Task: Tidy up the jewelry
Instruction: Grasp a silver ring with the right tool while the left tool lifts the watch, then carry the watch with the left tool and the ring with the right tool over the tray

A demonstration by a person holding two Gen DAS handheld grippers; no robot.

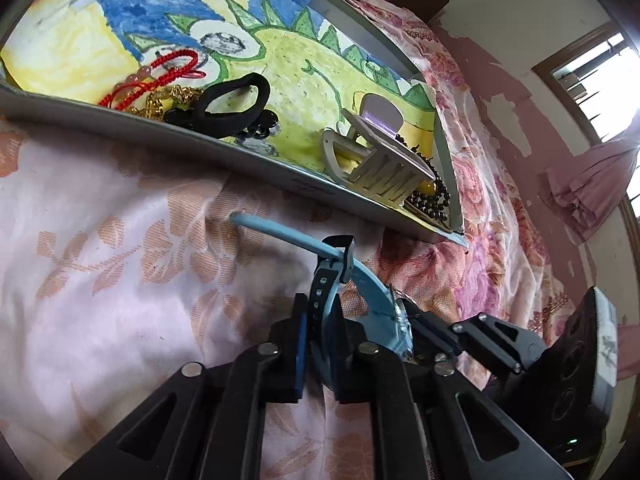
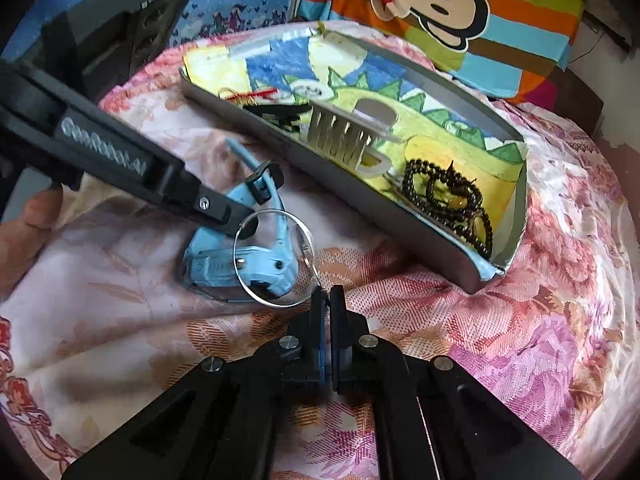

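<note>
While left tongs (image 1: 320,320) pinch it, the watch (image 2: 240,264) looks pale blue.

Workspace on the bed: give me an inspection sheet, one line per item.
Surface: floral bedsheet, rumpled, carrying everything.
Job's things: shallow tray lined with a crayon drawing holds a red cord bracelet, gold chain, black hair tie, cream claw clip and dark bead bracelet. Blue watch lies on the sheet outside the tray.
Clutter: nothing seen.
Grippers: left tool is closed on the watch strap; right tool pinches a thin clear ring that hangs over the watch.
Cables: nothing seen.
Surroundings: striped cartoon pillow behind the tray; peeling pink wall and window.
</note>
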